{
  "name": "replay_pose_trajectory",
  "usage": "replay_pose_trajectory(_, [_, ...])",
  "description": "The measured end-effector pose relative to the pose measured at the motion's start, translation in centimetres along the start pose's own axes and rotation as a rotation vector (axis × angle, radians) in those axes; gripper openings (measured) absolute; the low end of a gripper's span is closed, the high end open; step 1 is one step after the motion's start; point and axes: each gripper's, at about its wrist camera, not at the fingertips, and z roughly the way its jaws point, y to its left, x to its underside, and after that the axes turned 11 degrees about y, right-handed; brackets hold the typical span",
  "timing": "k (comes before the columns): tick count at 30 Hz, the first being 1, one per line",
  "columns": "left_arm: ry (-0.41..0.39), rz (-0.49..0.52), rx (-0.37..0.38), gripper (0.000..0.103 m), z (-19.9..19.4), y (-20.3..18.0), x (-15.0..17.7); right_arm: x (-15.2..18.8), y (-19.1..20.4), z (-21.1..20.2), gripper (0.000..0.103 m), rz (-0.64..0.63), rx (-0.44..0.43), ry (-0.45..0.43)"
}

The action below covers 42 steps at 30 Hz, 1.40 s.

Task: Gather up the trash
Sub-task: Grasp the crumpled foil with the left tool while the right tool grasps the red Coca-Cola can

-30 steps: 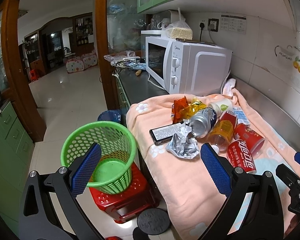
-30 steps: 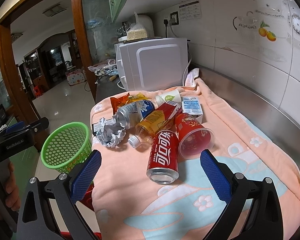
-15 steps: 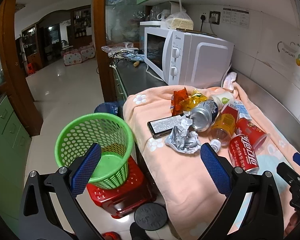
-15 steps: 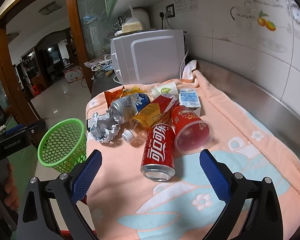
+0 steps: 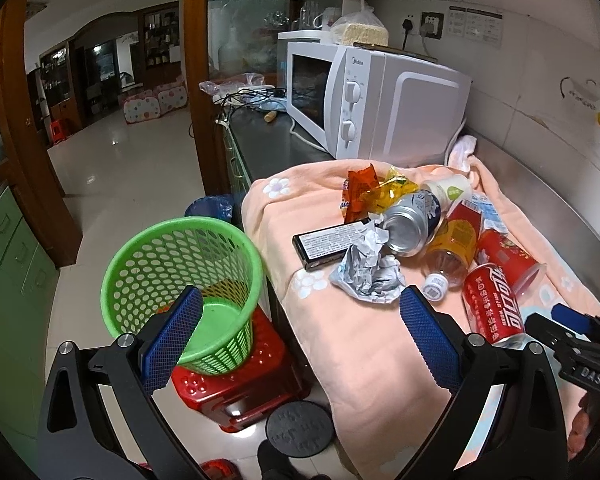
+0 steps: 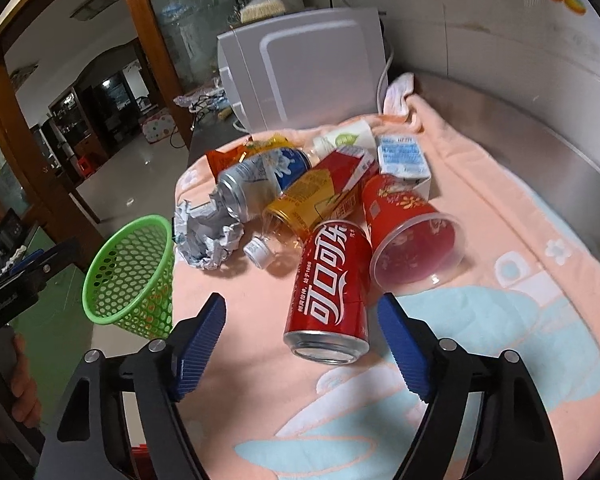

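Red cola can [image 6: 331, 294] now lies just ahead of the right gripper [image 6: 300, 344], which has come closer, jaws spread and empty; the left gripper [image 5: 296, 334], also spread, hovers between the green basket [image 5: 180, 280] and the table's trash pile, nothing collected yet
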Motion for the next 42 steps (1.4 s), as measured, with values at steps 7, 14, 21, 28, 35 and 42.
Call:
replay_pose_trajectory(7, [0.021,0.004,0.015,0.097,1.3,-0.1,-0.3,-0.8,-0.5,2.4,0.070,0.000,-0.001,0.063])
replay_pose_trajectory(14, [0.043,0.025,0.057,0.092,2.8,-0.5,-0.8,-1.2,-0.7,3.8,0.068,-0.004,0.005,0.099])
replay_pose_trajectory(21, [0.080,0.063,0.134,0.087,5.4,-1.4,-1.4,-1.5,-0.6,5.0,0.068,-0.001,0.015,0.128])
replay_pose_trajectory(28, [0.106,0.142,0.154,0.087,8.3,-2.8,-2.3,-1.8,-0.9,6.0,0.068,0.014,0.038,0.153])
replay_pose_trajectory(35, [0.150,0.151,0.186,0.081,11.6,-3.0,-3.4,-2.0,-1.5,6.9,0.065,0.029,0.043,0.177])
replay_pose_trajectory(42, [0.211,0.144,0.227,0.070,14.7,-2.8,-4.0,-2.3,-1.7,7.7,0.065,0.044,0.044,0.188])
